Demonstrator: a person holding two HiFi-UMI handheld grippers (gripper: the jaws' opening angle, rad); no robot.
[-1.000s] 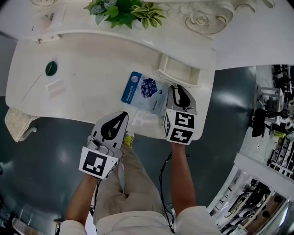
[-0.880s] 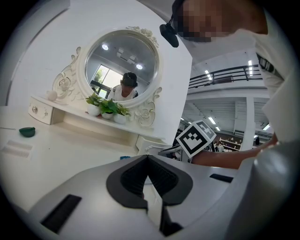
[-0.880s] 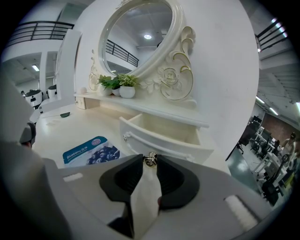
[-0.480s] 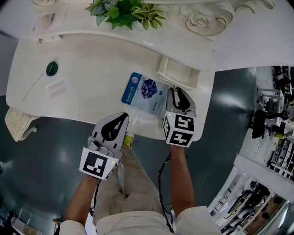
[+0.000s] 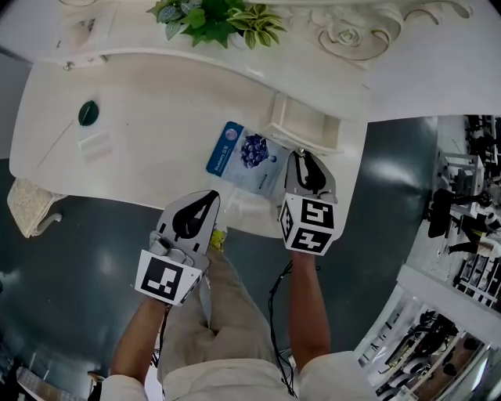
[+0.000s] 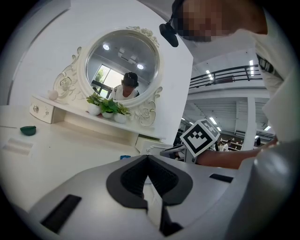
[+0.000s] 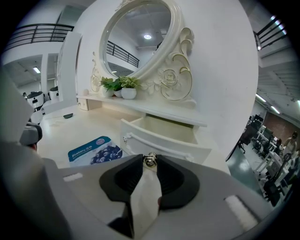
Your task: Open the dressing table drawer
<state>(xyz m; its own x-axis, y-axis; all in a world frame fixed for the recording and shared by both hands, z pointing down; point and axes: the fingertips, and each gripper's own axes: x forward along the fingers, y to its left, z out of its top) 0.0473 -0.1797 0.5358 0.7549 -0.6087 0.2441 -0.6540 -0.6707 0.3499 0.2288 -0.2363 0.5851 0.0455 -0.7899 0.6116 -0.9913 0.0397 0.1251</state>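
The small white drawer (image 5: 301,125) under the mirror shelf stands pulled out, and its bare inside (image 7: 165,127) shows in the right gripper view. My right gripper (image 5: 304,159) is shut on the drawer's little metal knob (image 7: 150,161), which sits pinched between the dark pads (image 7: 174,177) in front of the drawer's face (image 7: 161,144). My left gripper (image 5: 208,199) hovers at the dressing table's front edge, left of the right one. Its jaws are shut with nothing between them (image 6: 147,158).
A blue blueberry packet (image 5: 243,154) lies on the tabletop (image 5: 156,94) just left of the drawer. Further left are a green dish (image 5: 87,114) and a small clear box (image 5: 95,146). Potted plants (image 5: 219,17) stand on the shelf. A cushioned stool (image 5: 27,207) sits at the left.
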